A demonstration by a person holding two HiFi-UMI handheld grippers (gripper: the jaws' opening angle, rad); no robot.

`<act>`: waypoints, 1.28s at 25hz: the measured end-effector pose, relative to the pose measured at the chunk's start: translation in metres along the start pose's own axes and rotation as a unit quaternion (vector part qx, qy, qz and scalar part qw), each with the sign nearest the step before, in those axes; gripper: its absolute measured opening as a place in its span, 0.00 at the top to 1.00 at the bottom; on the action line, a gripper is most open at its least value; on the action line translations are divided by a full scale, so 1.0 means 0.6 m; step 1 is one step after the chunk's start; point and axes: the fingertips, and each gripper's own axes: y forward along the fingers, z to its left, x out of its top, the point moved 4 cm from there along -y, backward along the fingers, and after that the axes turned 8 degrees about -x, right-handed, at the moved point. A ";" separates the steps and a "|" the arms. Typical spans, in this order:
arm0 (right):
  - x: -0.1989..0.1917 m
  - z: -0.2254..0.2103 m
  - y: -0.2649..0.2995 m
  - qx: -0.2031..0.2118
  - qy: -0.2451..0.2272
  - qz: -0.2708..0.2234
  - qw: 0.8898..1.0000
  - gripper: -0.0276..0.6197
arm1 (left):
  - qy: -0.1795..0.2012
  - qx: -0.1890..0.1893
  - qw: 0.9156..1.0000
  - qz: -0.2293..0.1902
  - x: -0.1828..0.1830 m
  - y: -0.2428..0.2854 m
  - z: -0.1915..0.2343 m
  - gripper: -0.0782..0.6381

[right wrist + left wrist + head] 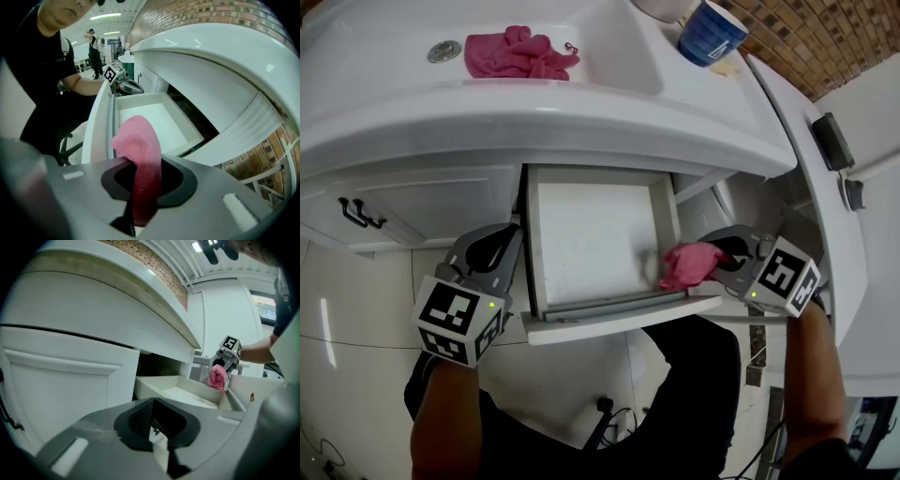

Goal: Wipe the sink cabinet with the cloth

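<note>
In the head view, the drawer (609, 319) of the sink cabinet (441, 192) is pulled far out under the white tabletop (375, 56). The right tool (718, 260) pinches a pink cloth (686, 264) and holds it at the front right corner of the drawer, on or just above its rim; I cannot tell if it touches. The left tool (504, 246) is just beside the left wall of the drawer, on the outside. A second pink cloth (517, 53) and a blue cup (711, 33) lie on the tabletop, well apart from both tools.

In the left gripper view, the jaws of the left tool (157, 439) look pressed together with nothing between them. It seems only to rest near the drawer and not to hold it. I think this is the first risk: if the right tool pushes the cloth along the drawer, the drawer may slide inward or shake, because nothing grips it.

In the right gripper view, the jaws are closed on a narrow fold of the cloth (139, 154), and the rest stands up in a loose lump above the drawer (150, 117). With so little held, the cloth could slip out under a hard rub, or bunch up and clean only a thin line. A low tool could also scrape the rim with bare plastic, and a sliding drawer might strike the left tool beside it.
</note>
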 end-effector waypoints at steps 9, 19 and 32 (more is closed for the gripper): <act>0.211 0.044 -0.082 -0.038 0.125 -0.249 0.960 0.83 | -0.011 0.052 0.999 -0.008 -0.008 -0.034 0.009 0.88; 0.344 0.229 -0.036 -0.039 0.072 -0.271 0.959 0.83 | -0.023 0.088 0.995 -0.051 0.053 -0.089 -0.023 0.88; 0.252 0.201 -0.052 -0.145 0.104 -0.266 0.947 0.83 | -0.009 0.099 0.994 -0.037 0.051 -0.153 -0.120 0.88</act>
